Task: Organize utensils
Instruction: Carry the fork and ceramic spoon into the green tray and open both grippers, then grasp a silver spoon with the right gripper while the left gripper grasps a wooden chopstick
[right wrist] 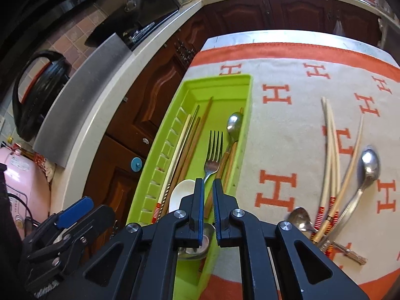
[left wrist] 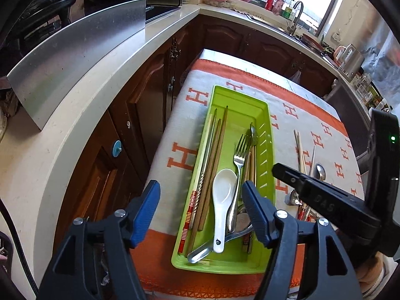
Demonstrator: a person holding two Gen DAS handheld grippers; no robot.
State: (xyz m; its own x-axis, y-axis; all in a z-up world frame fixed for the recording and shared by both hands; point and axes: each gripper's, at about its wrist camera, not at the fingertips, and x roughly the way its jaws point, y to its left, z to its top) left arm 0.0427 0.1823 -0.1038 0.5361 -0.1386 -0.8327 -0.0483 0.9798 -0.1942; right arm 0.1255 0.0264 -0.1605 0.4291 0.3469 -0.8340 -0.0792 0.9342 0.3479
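A lime green tray [left wrist: 262,115] lies on the orange and white cloth. It holds wooden chopsticks [left wrist: 217,145], a fork [left wrist: 240,155], a white ceramic spoon [left wrist: 222,195] and metal spoons. My left gripper [left wrist: 201,200] hovers open above the tray's near end, with the white spoon lying free below it. My right gripper [right wrist: 208,187] is shut and empty over the tray's near right part, just above the fork [right wrist: 212,150]. Loose pale chopsticks [right wrist: 332,155] and a metal spoon [right wrist: 367,170] lie on the cloth to the right.
A white countertop [left wrist: 82,105] with a steel panel [left wrist: 75,57] runs along the left, above brown cabinet doors [left wrist: 150,95]. A sink with a tap [left wrist: 296,15] sits by the far window. A pink appliance [right wrist: 22,175] stands at the left edge.
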